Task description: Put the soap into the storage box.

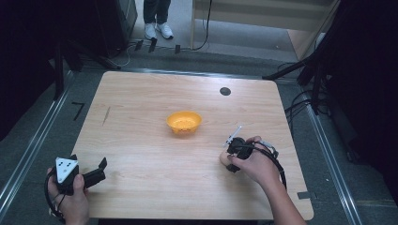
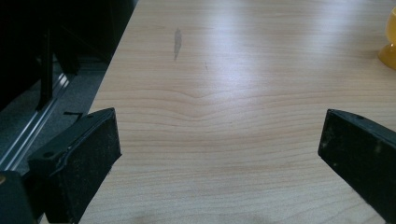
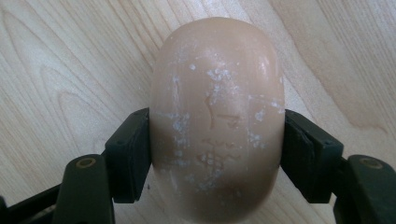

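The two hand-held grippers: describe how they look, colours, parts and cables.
Both are black. The left gripper carries a grey three-cornered plate with dark dots on top, and a black cable loops below the hand. Its tongs are flat black pads, dusty and scuffed. The right gripper has a black cable over the hand and a thin whitish piece sticking up. Forearms are bare.

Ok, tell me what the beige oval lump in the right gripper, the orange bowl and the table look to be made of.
Beige lump: probably a bar of soap, matte and waxy, with a stamped mark and white flaky residue.
Orange bowl: likely plastic, with uniform bright colour and a smooth, slightly glossy wall.
Table: wood or wood-look laminate, with a pale grain pattern and a soft sheen; which of the two cannot be told.
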